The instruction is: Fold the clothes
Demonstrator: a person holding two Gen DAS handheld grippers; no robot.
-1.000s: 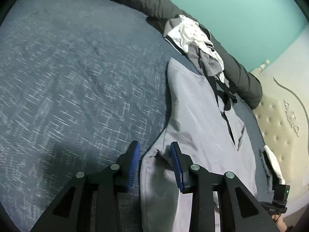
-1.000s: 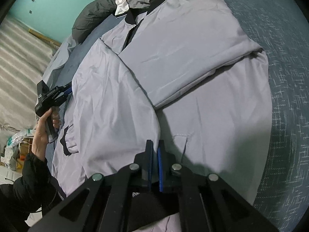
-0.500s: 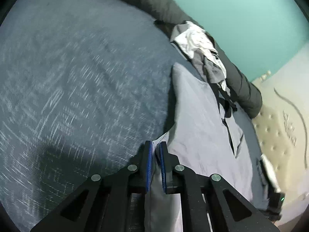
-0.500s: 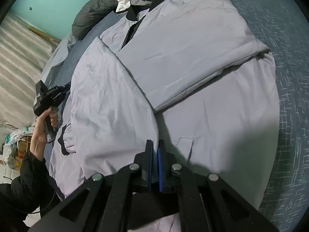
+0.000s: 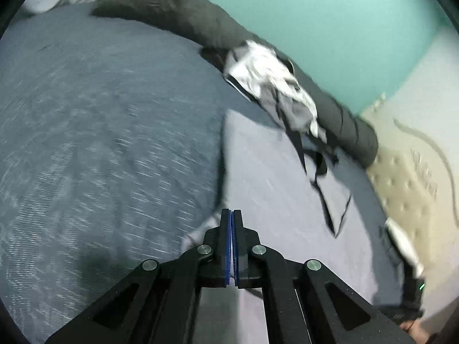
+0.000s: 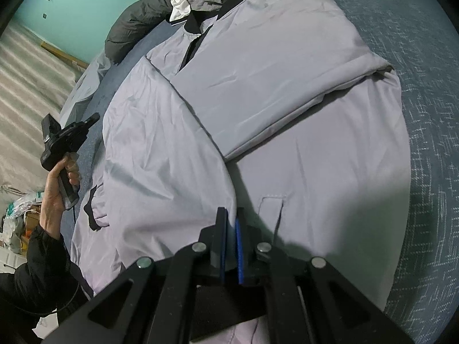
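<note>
Since a second ago: left gripper (image 5: pixel 232 215) has gone from spread beside the hem to pressed together at the near corner of the grey jacket (image 6: pixel 258 114); right gripper (image 6: pixel 231 215) has loosened from shut to a narrow gap.
Left gripper: fingers pressed together; a bit of grey cloth bunches at their tips, but the blur hides whether cloth lies between the pads.
Right gripper: slightly parted, hovering low over the jacket beside the small pocket flap (image 6: pixel 271 200); it holds nothing that I can see.
Jacket: spread on the blue bed (image 5: pixel 100 143), collar towards the clothes pile (image 5: pixel 272 86), both sleeves laid across the body so that they meet near the middle.
Stage, as I judge it: sleeves are in; bringing the hem up towards the collar looks like the fold in hand.
Doing it well: take both hem corners at matching height, lift just enough to clear the bed, carry them evenly so the sleeves do not slide out, and lay hem to shoulders before letting go.
Edges: folded sleeve edge on the far side sits proud and could catch; the jacket's near hem runs under the right gripper's frame.
Open room: wide bare bedspread on the left gripper's side; the pile and the dark rolled duvet (image 5: pixel 172 14) crowd the collar end, and the padded headboard (image 5: pixel 407 189) closes the other side.
</note>
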